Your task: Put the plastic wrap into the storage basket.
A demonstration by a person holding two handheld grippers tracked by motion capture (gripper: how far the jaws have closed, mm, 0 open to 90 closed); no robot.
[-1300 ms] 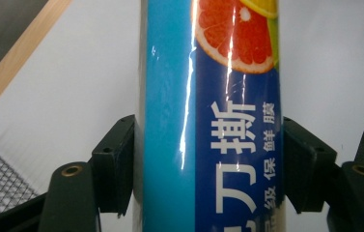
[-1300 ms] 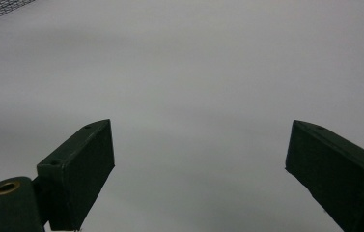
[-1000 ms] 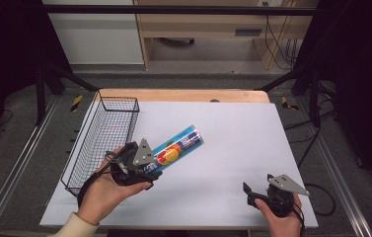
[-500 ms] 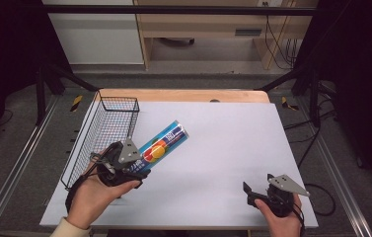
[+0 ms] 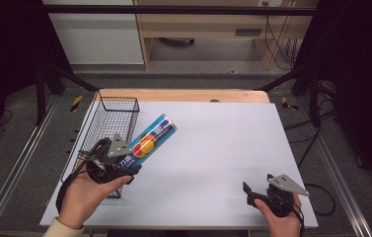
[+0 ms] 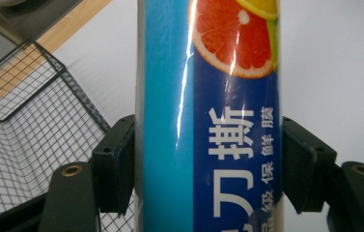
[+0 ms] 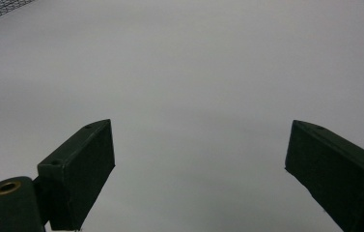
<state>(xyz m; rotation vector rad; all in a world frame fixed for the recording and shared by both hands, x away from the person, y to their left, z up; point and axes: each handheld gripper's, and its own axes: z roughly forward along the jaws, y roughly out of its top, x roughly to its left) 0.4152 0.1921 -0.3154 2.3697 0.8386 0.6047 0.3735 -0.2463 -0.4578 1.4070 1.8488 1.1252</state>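
A blue tube of cling film (image 5: 151,139) with fruit pictures on it is held tilted above the table, its free end pointing up and to the right. My left gripper (image 5: 124,165) is shut on its lower end, right beside the black wire basket (image 5: 108,109). In the left gripper view the jaws press both sides of the tube (image 6: 208,125), and the basket (image 6: 20,121) lies to the left. My right gripper (image 5: 248,190) rests near the table's front right corner, open with nothing between its jaws (image 7: 199,164).
The white table top (image 5: 223,138) stretches between the two hands. A wooden strip (image 5: 183,96) runs along its far edge. Metal rails (image 5: 11,173) flank the table on the left and right, and dark frame legs stand behind.
My left gripper has carried the tube to the left, toward the wire basket, and slightly up. The right gripper has stayed where it was.
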